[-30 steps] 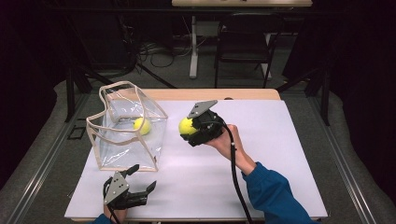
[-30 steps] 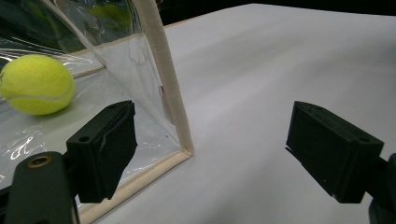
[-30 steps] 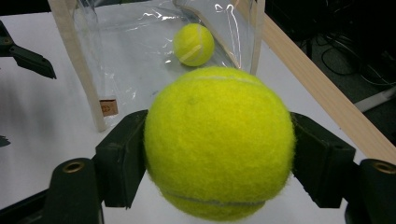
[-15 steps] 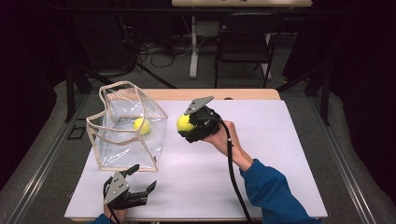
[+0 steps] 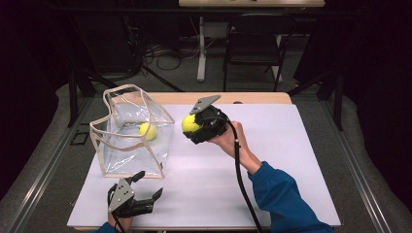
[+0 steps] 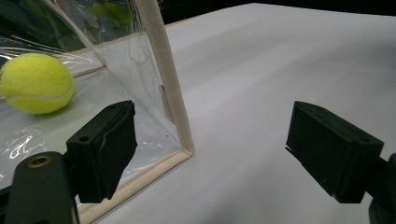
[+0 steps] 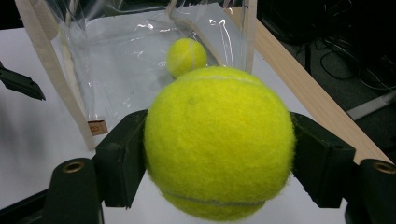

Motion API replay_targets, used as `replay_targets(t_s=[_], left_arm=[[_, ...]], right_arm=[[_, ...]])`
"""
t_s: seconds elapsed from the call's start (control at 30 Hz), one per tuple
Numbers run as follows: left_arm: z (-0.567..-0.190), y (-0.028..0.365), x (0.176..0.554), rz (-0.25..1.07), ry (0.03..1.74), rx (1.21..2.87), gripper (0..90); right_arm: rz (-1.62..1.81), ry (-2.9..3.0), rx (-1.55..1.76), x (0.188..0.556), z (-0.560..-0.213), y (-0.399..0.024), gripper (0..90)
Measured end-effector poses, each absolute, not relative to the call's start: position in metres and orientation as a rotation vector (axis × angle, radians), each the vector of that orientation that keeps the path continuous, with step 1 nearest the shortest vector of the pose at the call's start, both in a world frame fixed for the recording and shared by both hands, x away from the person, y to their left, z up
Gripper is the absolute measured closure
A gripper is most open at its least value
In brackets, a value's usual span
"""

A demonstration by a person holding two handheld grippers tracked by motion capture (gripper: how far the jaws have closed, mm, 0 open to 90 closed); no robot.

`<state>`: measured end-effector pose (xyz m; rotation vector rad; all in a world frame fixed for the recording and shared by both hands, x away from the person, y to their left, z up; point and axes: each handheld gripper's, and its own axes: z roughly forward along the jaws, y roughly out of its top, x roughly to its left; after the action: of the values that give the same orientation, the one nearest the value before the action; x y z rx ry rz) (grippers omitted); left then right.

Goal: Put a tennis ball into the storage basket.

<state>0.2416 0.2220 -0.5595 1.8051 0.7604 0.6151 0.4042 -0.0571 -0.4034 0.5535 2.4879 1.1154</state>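
- My right hand-held gripper (image 5: pixel 193 127) squeezes a yellow tennis ball (image 5: pixel 190 124). One black jaw presses on each side of the ball, across its fat middle.
- I hold the ball up in the air over the white tabletop (image 5: pixel 291 160). It is just beside the clear bag (image 5: pixel 127 145), near the bag's right wall and close to the height of its open top.
- I think the ball is light and a bit squishy. Its coat is fuzzy, so it should not slip much. It is round, so it can roll away if I let go in the wrong place.
- The best place to hold it is where I hold it now, around the widest part.
- A second tennis ball (image 5: pixel 147 131) already sits inside the bag, on the bottom.
- The bag looks thin and floppy, with a cream cloth trim and a strap. I think a bump could push it over or slide it.
- My right arm, in a blue sleeve (image 5: pixel 284 201), reaches forward and to the left. The wrist bends so the jaws point at the bag.
- My left hand-held gripper (image 5: pixel 148 187) rests low near the front edge of the tabletop, close to the bag's front corner. Its jaws stand wide apart and hold nothing.
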Motion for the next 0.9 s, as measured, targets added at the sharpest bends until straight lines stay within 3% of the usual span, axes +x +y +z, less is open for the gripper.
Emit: replay_targets(t_s=[0.9], left_arm=[[-0.559, 0.222, 0.241, 0.62, 0.75, 1.807, 16.1]], right_arm=[[1.118, 2.481, 0.524, 0.41, -0.385, -0.041, 26.2]])
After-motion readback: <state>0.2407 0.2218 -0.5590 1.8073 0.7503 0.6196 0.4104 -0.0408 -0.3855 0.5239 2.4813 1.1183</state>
